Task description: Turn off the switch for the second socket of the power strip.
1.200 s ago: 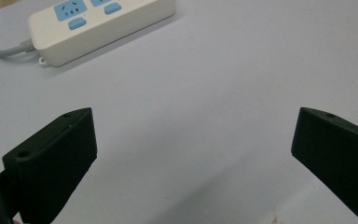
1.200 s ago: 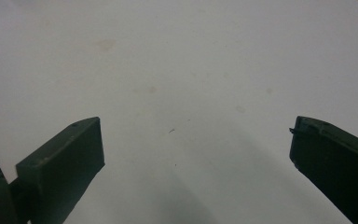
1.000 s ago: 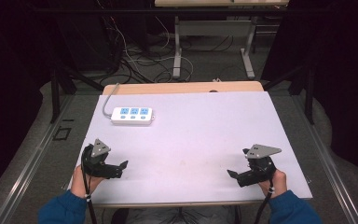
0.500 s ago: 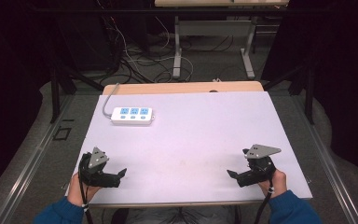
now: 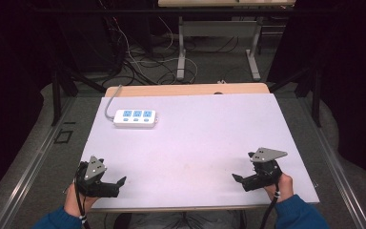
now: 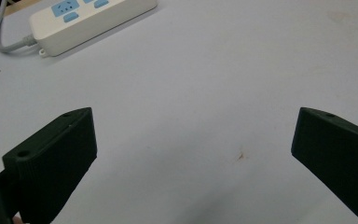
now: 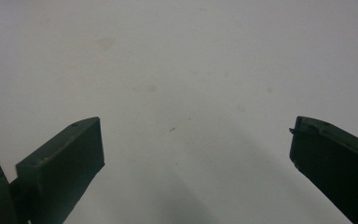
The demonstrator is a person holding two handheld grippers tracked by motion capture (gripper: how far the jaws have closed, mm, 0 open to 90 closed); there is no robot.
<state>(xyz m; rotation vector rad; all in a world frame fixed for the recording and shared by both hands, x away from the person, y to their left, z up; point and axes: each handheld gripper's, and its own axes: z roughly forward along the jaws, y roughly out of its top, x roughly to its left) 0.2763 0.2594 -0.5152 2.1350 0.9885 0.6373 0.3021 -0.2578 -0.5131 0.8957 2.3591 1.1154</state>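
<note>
White and pale lilac fill the scene: a white power strip [image 5: 135, 118] with three blue socket panels lies on a lilac sheet covering the bench [image 5: 195, 143]. A person sits at the near edge, holding a black two-jaw gripper in each hand.

The left gripper [image 5: 116, 185] hovers at the near left corner of the sheet, jaws spread wide with nothing between them. In the left gripper view, the power strip [image 6: 88, 18] sits well ahead of the jaws and off toward the left one, its grey cable [image 6: 7, 42] curling away from its end. Bare sheet lies between the jaws and the strip, marked by one small brownish stain.

The right gripper [image 5: 240, 180] hovers at the near right of the sheet, jaws also spread wide and empty. In the right gripper view, faintly stained sheet stretches ahead of the jaws. The strip lies well apart from this gripper, far across the bench.

Judging by this layout, the work is at its starting step: both grippers wait at the near edge and the strip is untouched. The likely next move is a reach by the left gripper, the closer one, forward and slightly across until its open jaws straddle the strip's narrow body. The right gripper would need a much longer diagonal reach.
</note>
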